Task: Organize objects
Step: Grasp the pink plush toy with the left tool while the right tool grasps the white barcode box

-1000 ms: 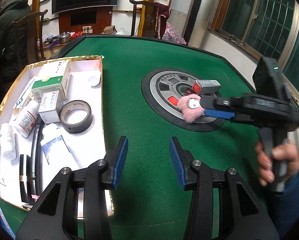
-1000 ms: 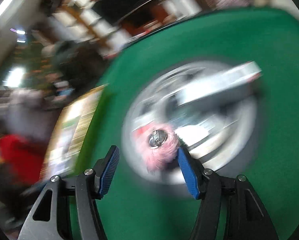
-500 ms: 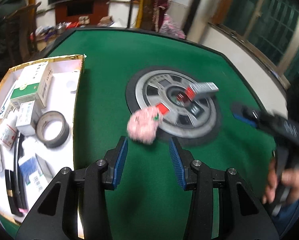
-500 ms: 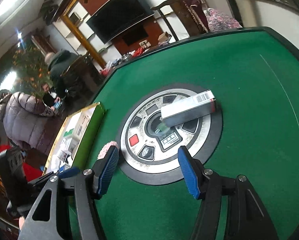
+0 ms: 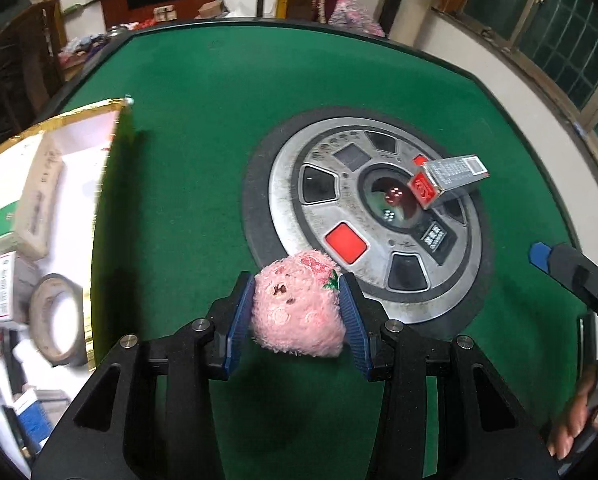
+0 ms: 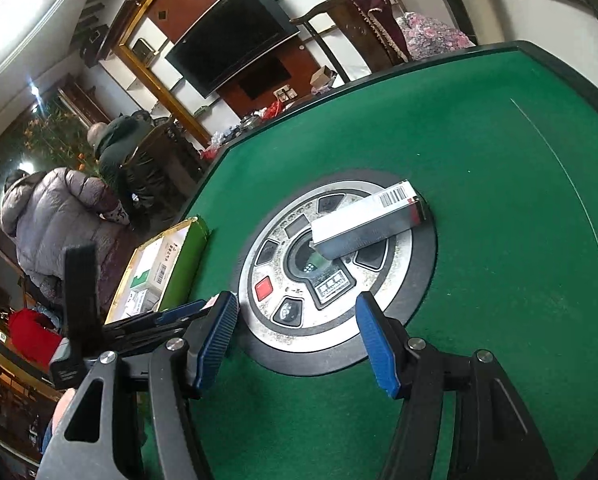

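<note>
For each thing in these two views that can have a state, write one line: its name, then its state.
Left tongs: pads against both sides of the pink fuzzy ball.
Right tongs: open, nothing between the pads.
Silver carton: lying flat across the round centre panel, closed.
Storage box: lidless, already holding cartons and a tape roll.
Dice: resting in the panel's centre well.

Black plastic left gripper (image 5: 297,314): ribbed blue pads, silver screws at ten and two o'clock. Right gripper (image 6: 297,340) looks identical.
</note>
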`<state>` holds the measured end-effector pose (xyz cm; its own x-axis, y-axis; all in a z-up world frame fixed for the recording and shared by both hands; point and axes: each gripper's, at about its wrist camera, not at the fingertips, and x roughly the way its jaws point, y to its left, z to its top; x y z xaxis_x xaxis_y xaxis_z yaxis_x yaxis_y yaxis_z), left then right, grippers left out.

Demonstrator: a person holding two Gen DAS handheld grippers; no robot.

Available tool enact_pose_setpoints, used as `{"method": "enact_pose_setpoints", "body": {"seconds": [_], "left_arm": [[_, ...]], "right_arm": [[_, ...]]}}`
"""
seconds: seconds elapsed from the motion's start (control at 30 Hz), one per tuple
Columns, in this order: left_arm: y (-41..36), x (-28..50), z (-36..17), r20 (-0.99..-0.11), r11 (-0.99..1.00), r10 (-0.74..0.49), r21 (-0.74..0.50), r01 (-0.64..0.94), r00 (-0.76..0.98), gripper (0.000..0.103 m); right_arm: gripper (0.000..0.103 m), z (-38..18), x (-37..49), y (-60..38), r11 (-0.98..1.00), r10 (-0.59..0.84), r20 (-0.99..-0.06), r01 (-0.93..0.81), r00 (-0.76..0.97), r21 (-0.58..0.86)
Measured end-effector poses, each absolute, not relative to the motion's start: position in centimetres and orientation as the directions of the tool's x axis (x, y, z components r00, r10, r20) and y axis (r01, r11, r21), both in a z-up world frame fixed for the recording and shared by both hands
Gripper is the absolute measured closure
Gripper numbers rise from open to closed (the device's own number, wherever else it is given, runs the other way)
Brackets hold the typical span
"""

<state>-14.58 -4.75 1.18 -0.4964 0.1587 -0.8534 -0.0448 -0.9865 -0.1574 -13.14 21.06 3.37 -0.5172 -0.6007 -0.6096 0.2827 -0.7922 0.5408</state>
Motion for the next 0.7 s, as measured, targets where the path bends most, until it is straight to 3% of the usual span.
{"method": "enact_pose_setpoints", "body": {"seconds": [0.13, 0.43, 0.63, 0.7], "left_arm": [[-5.0, -13.9, 1.0, -0.821, -0.984, 0.167, -0.170, -0.045, -0.545, 0.066], [-4.1, -12.5, 0.9, -0.798, -0.985, 0.171, -0.141, -0.097, -0.578, 0.066], [-4.5, -12.2, 0.9, -0.791, -0.984, 0.180, -0.138, -0.116, -0.585, 0.066], [-4.7, -12.3, 0.8, -0.790, -0.982, 0.190, -0.154, -0.111, -0.583, 0.066]], "right_arm": [[0.041, 3.1, -13.3, 21.2, -0.810, -0.575, -0.621, 0.266, -0.532, 0.523], [0.041, 1.3, -16.9, 21.7, -0.820, -0.514, -0.677, 0.071, -0.527, 0.567], [0.040, 1.0, -21.2, 18.7, -0.822, -0.453, -0.738, -0.088, -0.500, 0.563], [0.039, 0.9, -22.9, 17.8, -0.857, -0.361, -0.802, -0.170, -0.476, 0.487]]}}
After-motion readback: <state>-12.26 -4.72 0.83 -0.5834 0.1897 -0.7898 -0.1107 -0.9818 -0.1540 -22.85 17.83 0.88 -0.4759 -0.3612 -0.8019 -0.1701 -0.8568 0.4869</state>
